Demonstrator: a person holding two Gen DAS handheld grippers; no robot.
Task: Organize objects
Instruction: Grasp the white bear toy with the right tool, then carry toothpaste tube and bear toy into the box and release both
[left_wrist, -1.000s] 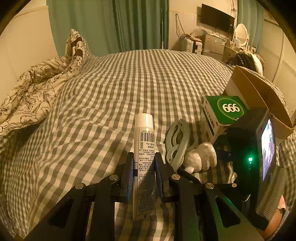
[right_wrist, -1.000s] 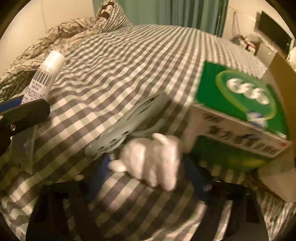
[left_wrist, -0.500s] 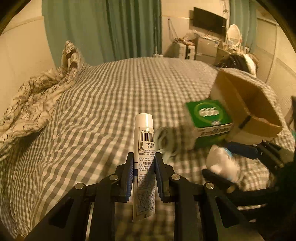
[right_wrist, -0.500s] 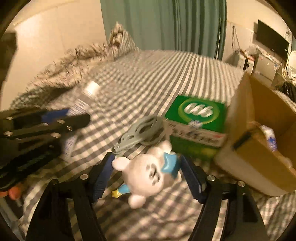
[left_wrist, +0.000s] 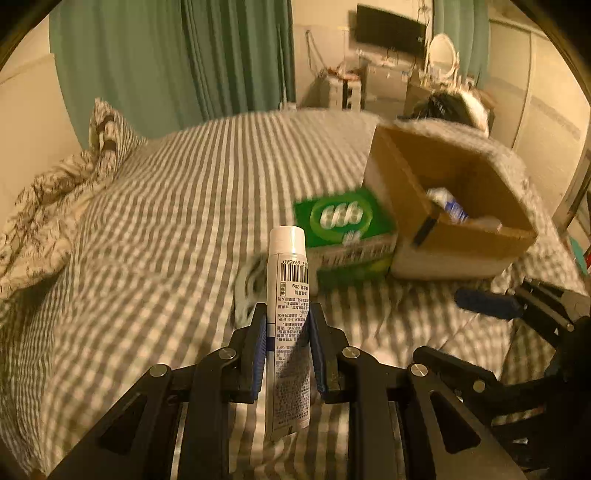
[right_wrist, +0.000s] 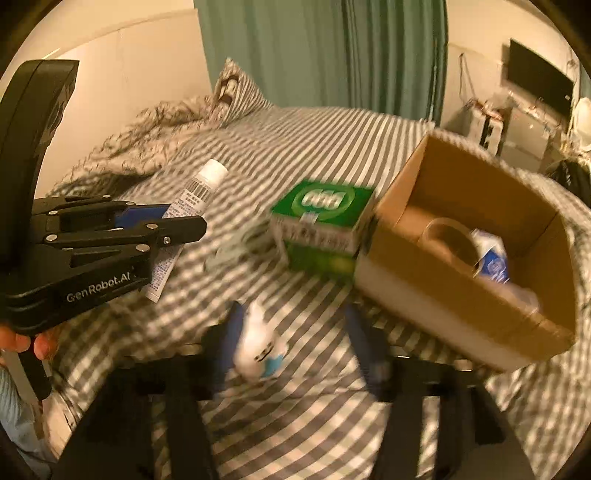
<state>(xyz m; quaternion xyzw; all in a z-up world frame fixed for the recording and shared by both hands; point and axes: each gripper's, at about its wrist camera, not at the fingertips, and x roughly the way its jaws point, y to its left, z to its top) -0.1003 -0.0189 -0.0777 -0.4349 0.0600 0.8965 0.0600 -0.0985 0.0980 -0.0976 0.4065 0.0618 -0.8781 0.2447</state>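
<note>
My left gripper (left_wrist: 286, 347) has its blue-padded fingers (left_wrist: 258, 350) clenched on the white squeeze tube with a barcode label (left_wrist: 289, 317). The tube stands nearly upright between the pads, white cap at the top, its crimped tail hanging below the fingers. From the right wrist view I see the same tube (right_wrist: 184, 225) tilted, its cap pointing toward the open brown cardboard box (right_wrist: 461, 295) but well apart from it.

My right gripper (right_wrist: 291, 350) has its fingers spread wide. The small white figurine with a blue patch (right_wrist: 258, 354) sits against the left blue pad (right_wrist: 227, 343), with a clear gap to the right one. The picture is smeared by motion, so I cannot tell whether the figurine is pinned, resting, or loose.

The cardboard box stands on the grey-and-white checked bedspread (left_wrist: 166, 240), its flaps open. Inside it I see a roll of brown tape (right_wrist: 448, 240) and a small white-and-blue packet (right_wrist: 493, 262). Touching the box's left wall is a green carton with white lettering in an oval (right_wrist: 321, 225). Just left of that carton lies a blurred pale grey-green plastic object (left_wrist: 249, 284), partly hidden behind the tube. Far left of the box, a crumpled floral-print quilt (left_wrist: 40, 229) is heaped at the bed's edge.
</note>
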